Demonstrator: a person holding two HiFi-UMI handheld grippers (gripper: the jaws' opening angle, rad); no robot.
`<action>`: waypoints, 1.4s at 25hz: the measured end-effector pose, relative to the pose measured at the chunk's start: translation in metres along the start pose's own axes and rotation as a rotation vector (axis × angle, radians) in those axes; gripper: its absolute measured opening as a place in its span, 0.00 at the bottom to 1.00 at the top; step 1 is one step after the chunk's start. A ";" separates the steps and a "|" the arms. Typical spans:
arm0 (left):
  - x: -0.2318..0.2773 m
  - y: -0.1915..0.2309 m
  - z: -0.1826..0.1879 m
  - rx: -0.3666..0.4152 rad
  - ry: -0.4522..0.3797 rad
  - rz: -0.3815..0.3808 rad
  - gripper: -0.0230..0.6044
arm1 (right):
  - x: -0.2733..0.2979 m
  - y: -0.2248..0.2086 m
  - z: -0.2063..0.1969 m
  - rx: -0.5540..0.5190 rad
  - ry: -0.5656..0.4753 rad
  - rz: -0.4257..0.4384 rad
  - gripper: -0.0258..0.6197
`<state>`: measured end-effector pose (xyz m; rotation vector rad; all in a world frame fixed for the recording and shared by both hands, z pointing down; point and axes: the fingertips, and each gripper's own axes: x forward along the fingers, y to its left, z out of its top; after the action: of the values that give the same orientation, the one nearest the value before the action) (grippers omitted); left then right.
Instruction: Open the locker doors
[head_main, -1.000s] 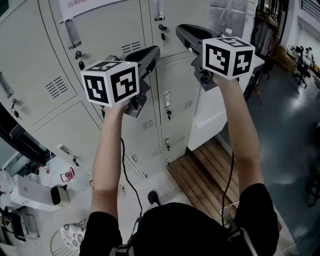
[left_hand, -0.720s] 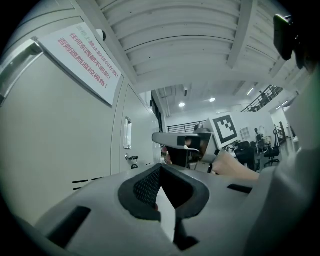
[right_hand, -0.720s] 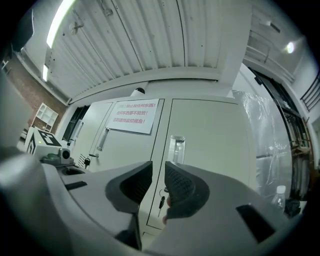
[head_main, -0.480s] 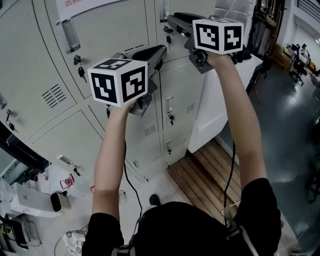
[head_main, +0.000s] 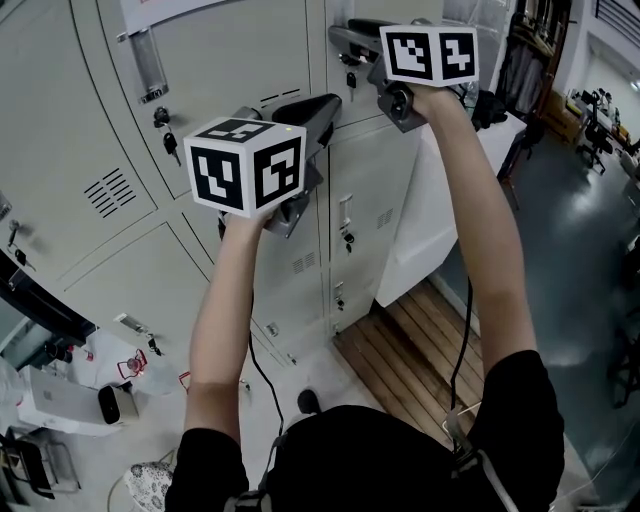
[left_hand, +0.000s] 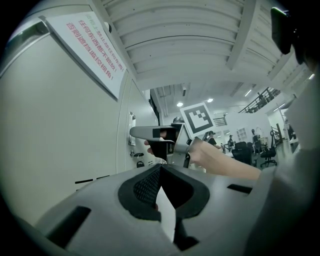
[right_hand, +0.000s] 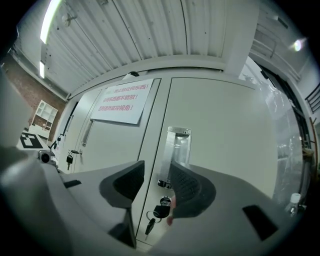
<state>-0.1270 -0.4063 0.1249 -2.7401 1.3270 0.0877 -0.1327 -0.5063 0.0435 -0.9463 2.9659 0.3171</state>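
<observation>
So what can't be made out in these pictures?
- Notice's red print: too small in the right gripper view, cut off by the top edge in the head view.
- Lower locker doors: head view, partly behind the person's arms.
- Floor clutter: head view, cut by the left edge.

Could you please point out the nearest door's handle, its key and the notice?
Handle (right_hand: 179, 147): right gripper view, metal middle.
Key (right_hand: 161, 211): right gripper view, black head.
Notice (right_hand: 122, 103): right gripper view, centre.
</observation>
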 end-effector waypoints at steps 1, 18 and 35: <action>-0.001 0.000 -0.001 0.000 0.001 0.000 0.06 | 0.003 -0.001 0.000 0.003 0.007 -0.004 0.31; -0.015 0.001 -0.006 0.008 0.011 -0.002 0.06 | 0.014 0.001 0.001 0.038 0.041 0.014 0.32; -0.014 -0.029 -0.003 0.013 0.004 -0.031 0.06 | -0.027 0.002 0.005 0.001 0.054 -0.037 0.28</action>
<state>-0.1128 -0.3784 0.1308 -2.7511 1.2809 0.0708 -0.1117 -0.4880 0.0405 -1.0242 2.9924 0.2947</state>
